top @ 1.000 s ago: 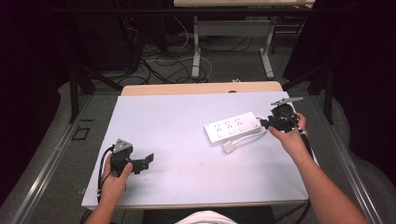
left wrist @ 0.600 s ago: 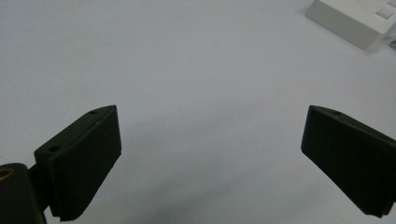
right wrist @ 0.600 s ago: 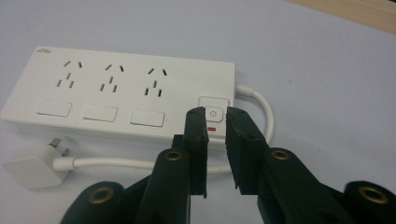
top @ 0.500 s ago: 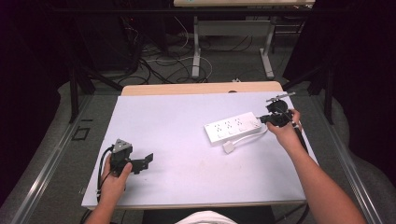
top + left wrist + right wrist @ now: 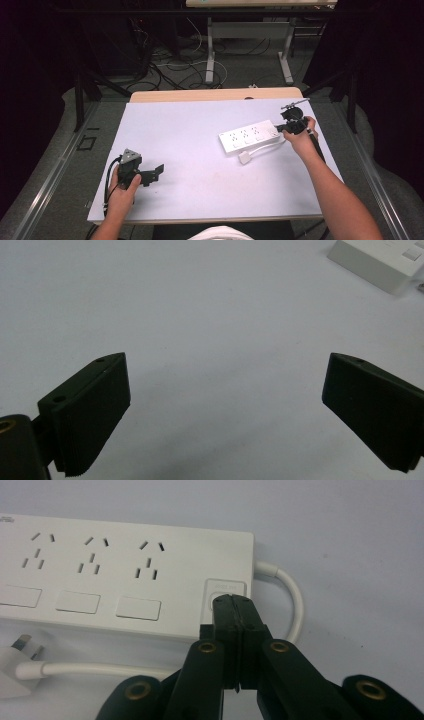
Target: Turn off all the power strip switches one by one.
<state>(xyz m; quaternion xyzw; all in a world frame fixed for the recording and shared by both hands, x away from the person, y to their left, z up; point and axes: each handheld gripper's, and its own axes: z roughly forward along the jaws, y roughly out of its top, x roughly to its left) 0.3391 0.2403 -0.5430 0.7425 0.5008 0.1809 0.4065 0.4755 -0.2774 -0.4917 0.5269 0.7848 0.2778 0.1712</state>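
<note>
Right gripper (image 5: 234,600): jaws have just been closing, now pinched flat together w/ nothing between them. Vs the earlier high views, that hand has slid in from the table's 3 o'clock edge toward the power strip (image 5: 251,136) and dropped a bit; a sec ago it sat further off the strip's end.

In the right gripper view the joined tips sit right on the square switch (image 5: 225,597) at the strip's cord end, about 12 o'clock from the jaw roots. Whether they're pressing it or just resting on top, can't tell from here. My read: jaws were shut on purpose to make one blunt poker, so the step in hand is pushing that switch, and it's about to happen or happening now.

Strip lies flat on the white table (image 5: 190,130), roughly 2 o'clock from table centre, long side running 8 to 2 o'clock. Its cord (image 5: 292,595) loops out of the end and back along the near side to the plug (image 5: 15,662), lying loose by the strip, not plugged in.

Left gripper (image 5: 151,173): same spot as before, near the 7 o'clock corner, jaws spread wide, empty, bare table between them. Idle so far.

Risk, imo: a push from the side may shove the light strip instead of tripping the switch.
</note>
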